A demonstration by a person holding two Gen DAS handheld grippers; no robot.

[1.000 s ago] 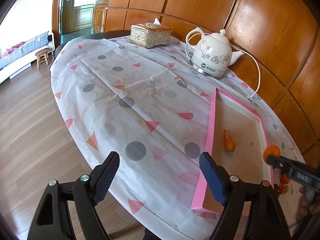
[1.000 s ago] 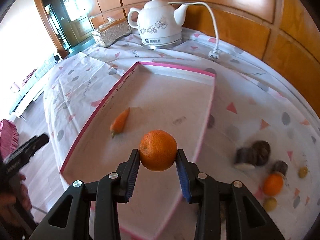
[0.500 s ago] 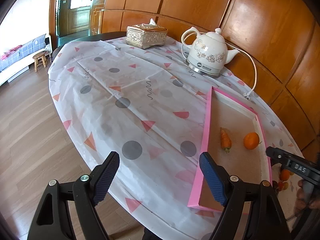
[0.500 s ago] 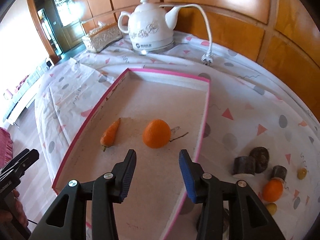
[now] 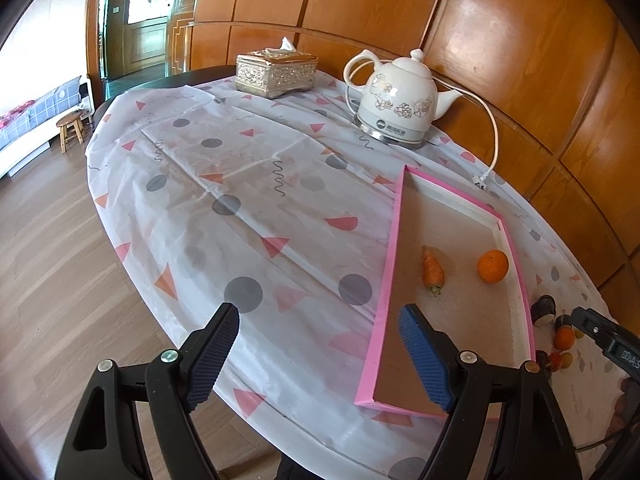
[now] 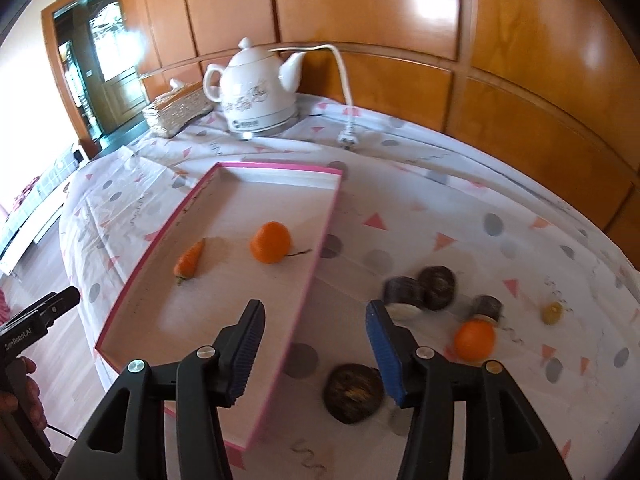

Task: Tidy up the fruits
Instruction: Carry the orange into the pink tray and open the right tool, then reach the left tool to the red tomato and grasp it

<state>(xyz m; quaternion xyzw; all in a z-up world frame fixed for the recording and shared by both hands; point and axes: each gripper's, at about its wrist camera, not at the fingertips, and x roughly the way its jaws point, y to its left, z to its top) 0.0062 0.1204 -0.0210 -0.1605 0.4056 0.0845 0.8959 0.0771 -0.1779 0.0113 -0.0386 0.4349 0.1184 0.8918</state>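
carrot (image 6: 189, 261) left of orange (image 6: 271, 242), in tray (image 6: 276, 171)

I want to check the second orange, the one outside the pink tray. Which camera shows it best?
The right wrist view: the orange on the cloth is large and unobstructed, though slightly blurred. In the left wrist view it is tiny, near the right edge.

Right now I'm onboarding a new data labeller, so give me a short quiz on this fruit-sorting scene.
1. True or false: the right gripper is holding an orange.
2. Which lie inside the pink tray? A) carrot and orange B) two oranges C) nothing
3. Fill in: the white ____ stands beyond the tray.

Key: 1 false, its fingers are open and empty; 2 A; 3 kettle.
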